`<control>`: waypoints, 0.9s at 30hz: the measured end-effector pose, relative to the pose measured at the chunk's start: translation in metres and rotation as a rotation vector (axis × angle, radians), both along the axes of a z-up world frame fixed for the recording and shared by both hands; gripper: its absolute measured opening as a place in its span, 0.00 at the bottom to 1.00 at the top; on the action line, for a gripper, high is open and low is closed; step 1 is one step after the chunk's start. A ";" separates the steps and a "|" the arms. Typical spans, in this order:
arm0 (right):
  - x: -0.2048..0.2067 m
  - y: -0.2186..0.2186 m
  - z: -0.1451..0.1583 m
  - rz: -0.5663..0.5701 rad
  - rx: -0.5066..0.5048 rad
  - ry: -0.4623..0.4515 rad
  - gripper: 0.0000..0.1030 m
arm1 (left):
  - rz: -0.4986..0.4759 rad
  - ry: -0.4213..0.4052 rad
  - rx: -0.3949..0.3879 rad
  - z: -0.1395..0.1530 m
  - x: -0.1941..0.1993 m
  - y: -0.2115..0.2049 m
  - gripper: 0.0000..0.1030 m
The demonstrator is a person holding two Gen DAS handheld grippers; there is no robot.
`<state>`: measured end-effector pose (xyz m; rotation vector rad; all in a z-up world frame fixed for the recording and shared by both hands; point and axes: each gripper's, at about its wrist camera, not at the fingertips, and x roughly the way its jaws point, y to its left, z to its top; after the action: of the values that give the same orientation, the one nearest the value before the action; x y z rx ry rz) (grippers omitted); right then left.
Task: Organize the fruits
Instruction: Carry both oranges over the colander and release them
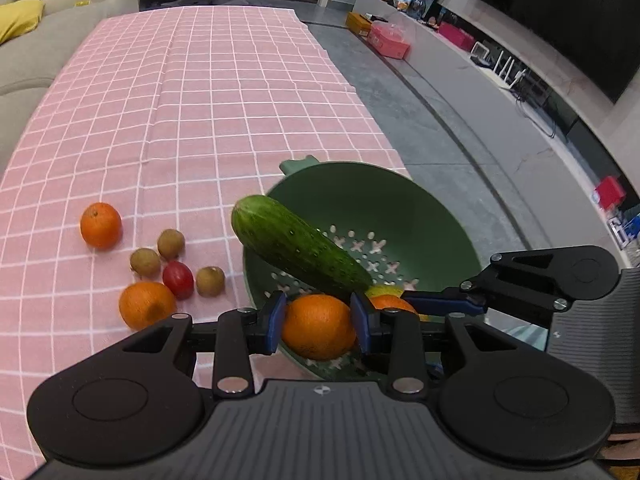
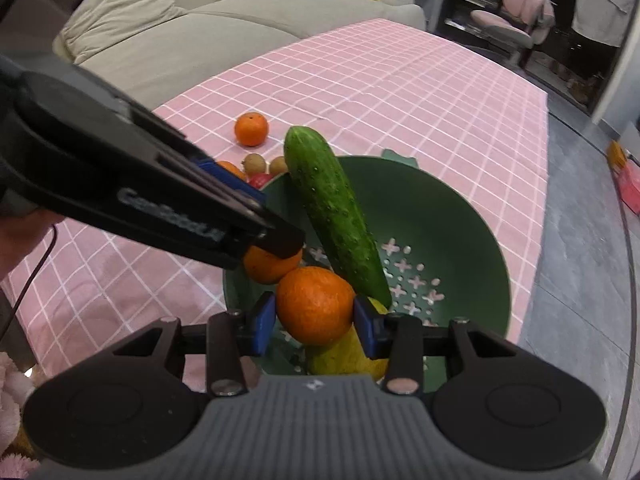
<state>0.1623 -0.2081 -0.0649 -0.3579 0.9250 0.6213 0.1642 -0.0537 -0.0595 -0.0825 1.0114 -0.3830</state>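
Observation:
My left gripper [image 1: 318, 320] is shut on an orange [image 1: 318, 326], its blue pads pressing both sides, just above the near rim of a green colander [image 1: 400, 200]. My right gripper [image 2: 315, 320] is shut on a second orange [image 2: 314, 304] over the same colander [image 2: 480, 220]. A cucumber [image 1: 296, 248] leans inside the bowl, its tip sticking up past the far rim. A yellow fruit [image 2: 344, 356] lies in the colander under the right gripper. The left gripper [image 2: 276, 248] reaches in from the left of the right wrist view with its orange [image 2: 268, 270].
On the pink checked tablecloth [image 1: 200, 100], left of the colander, lie two oranges [image 1: 100, 226] [image 1: 146, 304], three small brown fruits [image 1: 171, 244] and a red one [image 1: 178, 274]. The colander stands near the table's right edge. A sofa [image 2: 180, 32] lies beyond the table.

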 end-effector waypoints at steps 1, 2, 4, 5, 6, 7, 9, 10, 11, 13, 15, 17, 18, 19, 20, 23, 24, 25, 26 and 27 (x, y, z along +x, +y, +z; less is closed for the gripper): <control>0.002 0.000 -0.001 0.007 0.006 0.004 0.38 | 0.003 0.003 0.007 -0.001 0.002 0.000 0.38; 0.004 0.000 -0.001 0.011 0.013 0.009 0.38 | 0.007 0.007 0.001 -0.001 0.003 0.001 0.38; 0.008 0.001 -0.002 0.010 0.021 0.016 0.38 | 0.019 0.017 -0.014 -0.002 0.006 0.003 0.38; 0.009 0.001 -0.003 0.010 0.021 0.018 0.38 | 0.020 0.021 -0.019 -0.003 0.007 0.004 0.38; 0.010 0.001 -0.003 0.009 0.022 0.018 0.38 | 0.019 0.024 -0.024 -0.003 0.007 0.004 0.38; 0.011 0.000 -0.003 0.008 0.023 0.020 0.38 | 0.019 0.027 -0.029 -0.004 0.008 0.005 0.38; 0.011 -0.001 -0.003 0.003 0.026 0.026 0.38 | 0.030 0.034 -0.055 -0.004 0.008 0.008 0.38; 0.011 -0.001 -0.002 -0.001 0.027 0.030 0.38 | 0.036 0.040 -0.074 -0.005 0.009 0.010 0.39; 0.011 -0.002 -0.001 -0.004 0.029 0.033 0.38 | 0.044 0.050 -0.095 -0.005 0.009 0.013 0.40; 0.011 -0.002 -0.001 -0.008 0.029 0.037 0.38 | 0.061 0.061 -0.130 -0.005 0.010 0.016 0.41; 0.010 -0.003 -0.001 -0.016 0.034 0.045 0.38 | 0.067 0.057 -0.138 -0.004 0.009 0.018 0.42; 0.010 -0.004 0.000 -0.025 0.048 0.064 0.38 | 0.073 0.041 -0.144 0.000 0.008 0.019 0.42; 0.010 -0.005 0.000 -0.031 0.060 0.076 0.38 | 0.078 0.031 -0.151 0.004 0.006 0.021 0.44; 0.009 -0.006 0.000 -0.038 0.073 0.089 0.38 | 0.085 0.024 -0.153 0.006 0.005 0.023 0.46; 0.009 -0.006 0.001 -0.047 0.086 0.102 0.38 | 0.097 0.016 -0.153 0.008 0.004 0.025 0.47; 0.011 -0.010 0.000 -0.083 0.135 0.150 0.38 | 0.146 0.011 -0.129 0.013 0.000 0.035 0.47; 0.013 -0.010 -0.001 -0.095 0.151 0.165 0.38 | 0.162 0.011 -0.120 0.014 -0.001 0.039 0.47; 0.015 -0.010 -0.002 -0.107 0.161 0.180 0.38 | 0.174 0.015 -0.111 0.014 -0.001 0.042 0.47; 0.016 -0.010 -0.004 -0.120 0.167 0.197 0.38 | 0.187 0.021 -0.101 0.014 -0.002 0.045 0.47; 0.019 -0.010 -0.006 -0.137 0.173 0.211 0.38 | 0.198 0.025 -0.093 0.014 -0.003 0.049 0.47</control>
<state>0.1808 -0.2186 -0.0704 -0.0731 1.0790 0.6154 0.1610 -0.0052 -0.0453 -0.2696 1.0002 -0.2477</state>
